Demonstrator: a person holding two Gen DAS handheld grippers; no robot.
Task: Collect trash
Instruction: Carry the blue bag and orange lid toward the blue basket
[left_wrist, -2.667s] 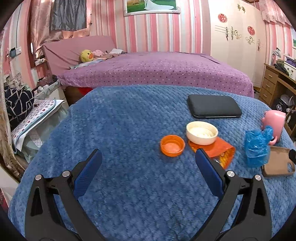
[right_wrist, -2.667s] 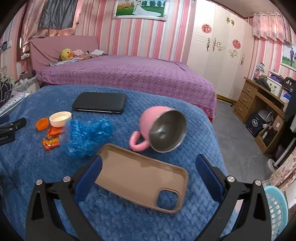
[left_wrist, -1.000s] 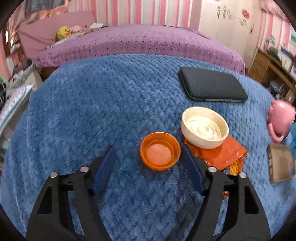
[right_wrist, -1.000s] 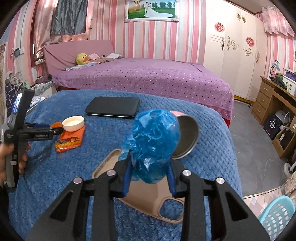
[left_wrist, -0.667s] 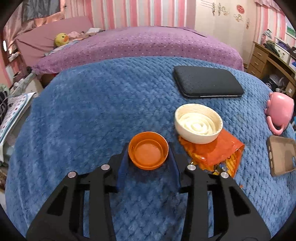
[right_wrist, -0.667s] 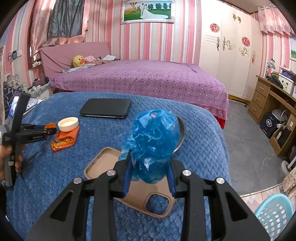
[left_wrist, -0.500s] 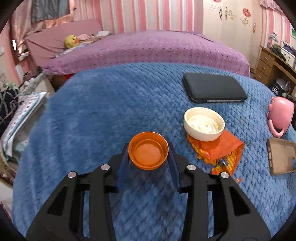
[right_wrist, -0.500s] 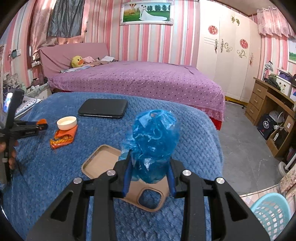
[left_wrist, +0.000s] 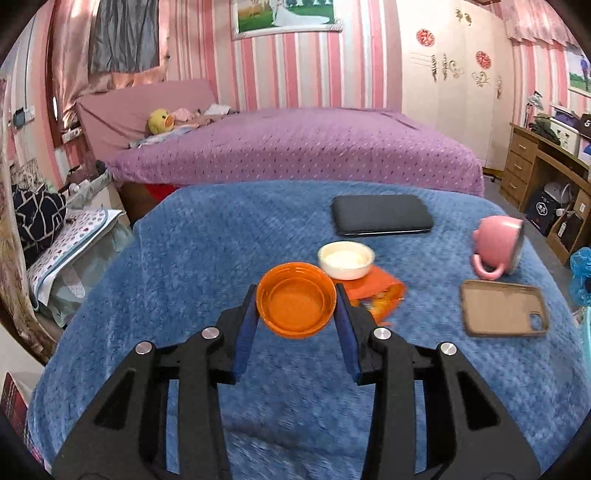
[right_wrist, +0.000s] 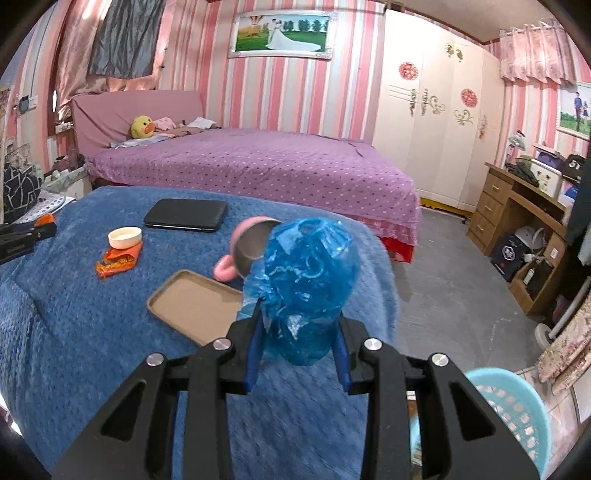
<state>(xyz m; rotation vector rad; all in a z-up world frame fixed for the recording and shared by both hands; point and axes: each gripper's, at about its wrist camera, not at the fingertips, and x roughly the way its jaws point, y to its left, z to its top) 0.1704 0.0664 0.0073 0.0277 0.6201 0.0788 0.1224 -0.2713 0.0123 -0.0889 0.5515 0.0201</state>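
1. Now lifted off the blue fuzzy blanket (left_wrist: 207, 236): small round orange plastic lid (left_wrist: 296, 299), pinched by the left gripper (left_wrist: 296, 314), which squeezed in around it a moment ago.
2. Up in the air too: crumpled blue plastic bag (right_wrist: 304, 284), pinched tight by the right gripper (right_wrist: 299, 347), raised higher than a second ago and past the blanket's right edge.
3. Waiting low by the right edge: light blue plastic basket (right_wrist: 517, 402).
4. Left near the blanket's middle: white round lid (left_wrist: 346, 259) on an orange snack wrapper (left_wrist: 380, 291).
5. Probably two trash pieces ready to drop, two more to fetch.
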